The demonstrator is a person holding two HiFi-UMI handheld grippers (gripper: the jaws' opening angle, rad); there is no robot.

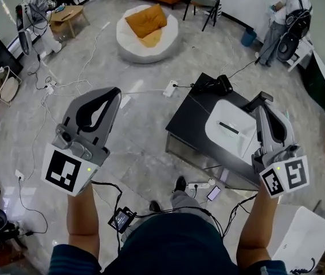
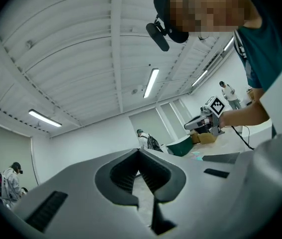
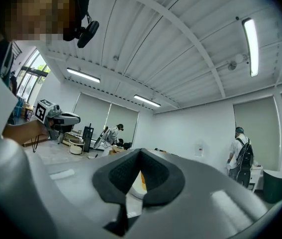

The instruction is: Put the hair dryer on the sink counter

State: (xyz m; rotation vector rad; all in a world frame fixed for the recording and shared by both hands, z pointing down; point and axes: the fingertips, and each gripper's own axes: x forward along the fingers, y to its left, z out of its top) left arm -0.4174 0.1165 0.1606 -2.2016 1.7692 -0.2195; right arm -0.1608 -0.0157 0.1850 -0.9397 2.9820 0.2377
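The black hair dryer [image 1: 222, 85] lies on the far corner of the dark sink counter [image 1: 186, 125], its cable trailing to the floor. A white basin [image 1: 231, 128] sits in that counter. My left gripper [image 1: 114, 92] is raised over the floor, left of the counter, shut with nothing between its jaws [image 2: 140, 151]. My right gripper [image 1: 262, 99] hovers above the basin's right side, shut and empty as well [image 3: 140, 151]. Both gripper views tilt up toward the ceiling; each shows the other gripper, the right one [image 2: 208, 118] and the left one [image 3: 56, 117], held in a hand.
A white beanbag with an orange cushion [image 1: 148, 33] lies beyond the counter. Cables and a power strip [image 1: 171, 87] cross the floor. A white box [image 1: 300, 234] stands at the lower right, a phone [image 1: 214, 193] by my feet. People stand at the back corners.
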